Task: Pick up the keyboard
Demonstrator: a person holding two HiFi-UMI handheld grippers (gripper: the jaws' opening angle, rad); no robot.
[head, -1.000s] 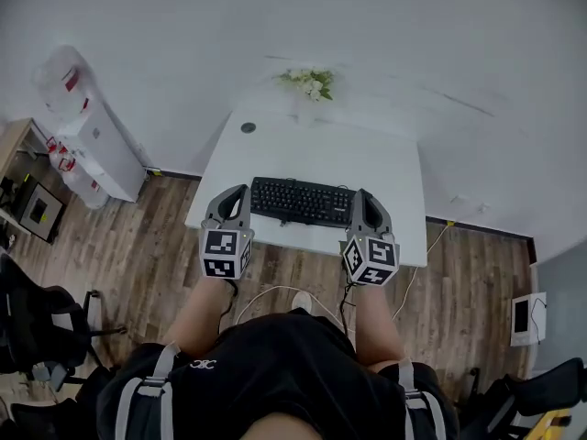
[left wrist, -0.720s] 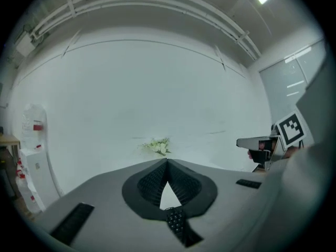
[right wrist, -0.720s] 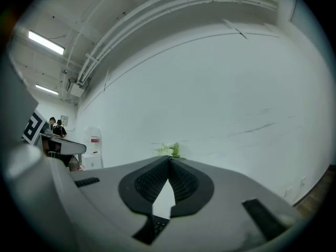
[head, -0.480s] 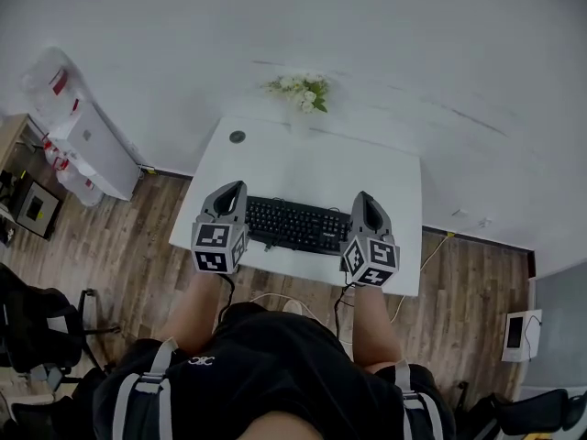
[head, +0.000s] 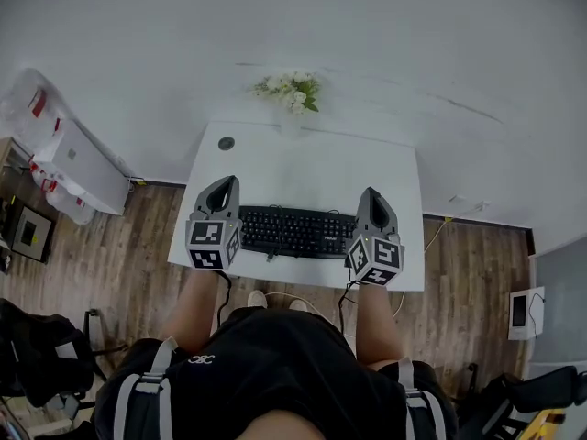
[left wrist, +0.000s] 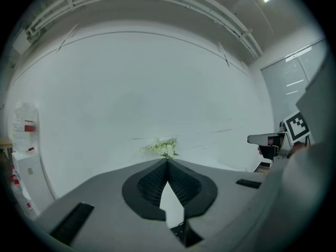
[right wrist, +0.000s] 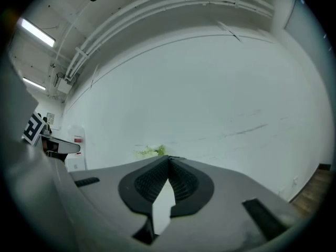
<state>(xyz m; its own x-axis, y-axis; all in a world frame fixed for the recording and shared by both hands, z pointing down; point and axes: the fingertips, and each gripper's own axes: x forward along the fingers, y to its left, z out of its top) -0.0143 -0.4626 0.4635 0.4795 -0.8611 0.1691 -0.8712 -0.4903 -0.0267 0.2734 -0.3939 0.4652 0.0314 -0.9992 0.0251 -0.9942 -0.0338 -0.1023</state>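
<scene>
Keyboard (head: 295, 232), black, lies flat on the white table (head: 312, 168) just below the middle of the head view. It is on the near part of the tabletop, with its long side running left to right. My left gripper (head: 224, 184) sits at its left end and my right gripper (head: 370, 193) at its right end, so the keyboard is between the two. Both point toward the top of the frame. From above I cannot tell whether either one touches the keyboard.

In the left gripper view the ribbed pads meet at their tips. Nothing is pinched there, and only a sliver of white tabletop and a few dark keys show in the gap lower down. The right gripper view shows the same: tips together, nothing held, a strip of white table behind them. So both claws are closed and empty.

At the far edge of the table, in the upper middle of the head view, stands a small bunch of white flowers (head: 289, 90) against the white wall. A small dark round object (head: 226, 142) lies near the table's upper-left corner. A white cabinet (head: 78, 159) stands at the left edge of the frame, on the wooden floor (head: 119, 255).
</scene>
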